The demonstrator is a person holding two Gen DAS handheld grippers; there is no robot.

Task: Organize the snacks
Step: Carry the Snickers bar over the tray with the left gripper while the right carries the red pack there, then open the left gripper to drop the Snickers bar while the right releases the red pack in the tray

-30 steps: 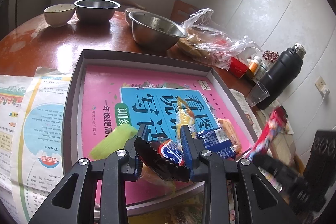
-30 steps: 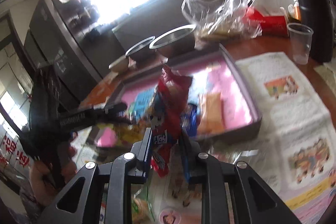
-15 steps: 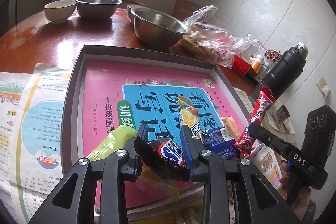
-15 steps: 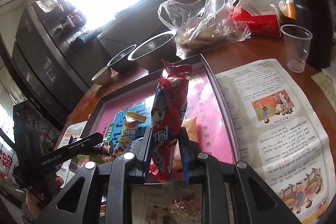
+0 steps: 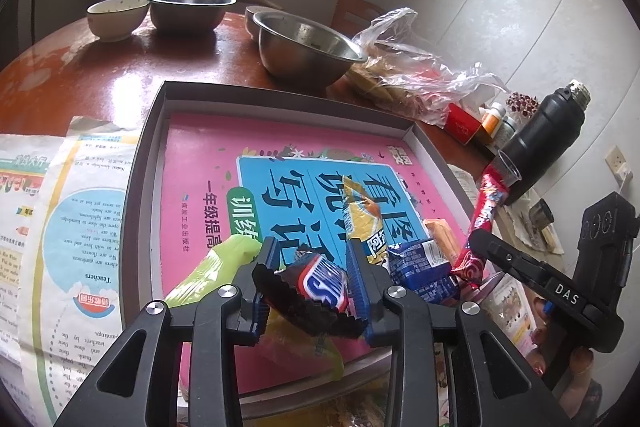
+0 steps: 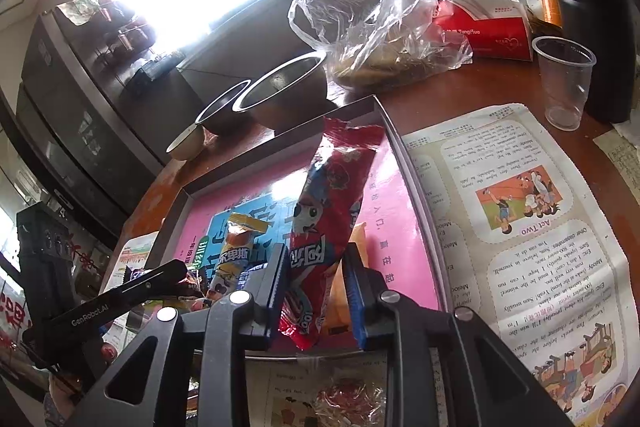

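While the glossy reddish bench (image 5: 80, 75) carries a shallow grey cardboard tray (image 5: 148, 163) lined with a slick pink booklet, a crinkly dark chocolate bar wrapper (image 5: 316, 287) with serrated ends is seen between the blue ribbed pads of the left claw (image 5: 314, 281), whose jaws are opening. Compared with a second ago, the long shiny red snack packet (image 6: 328, 211) has been brought from beside the tray's right edge to over its near right corner. It stands tilted between the pads of the right claw (image 6: 316, 291), whose narrow jaws are opening, a gap showing at the right pad.
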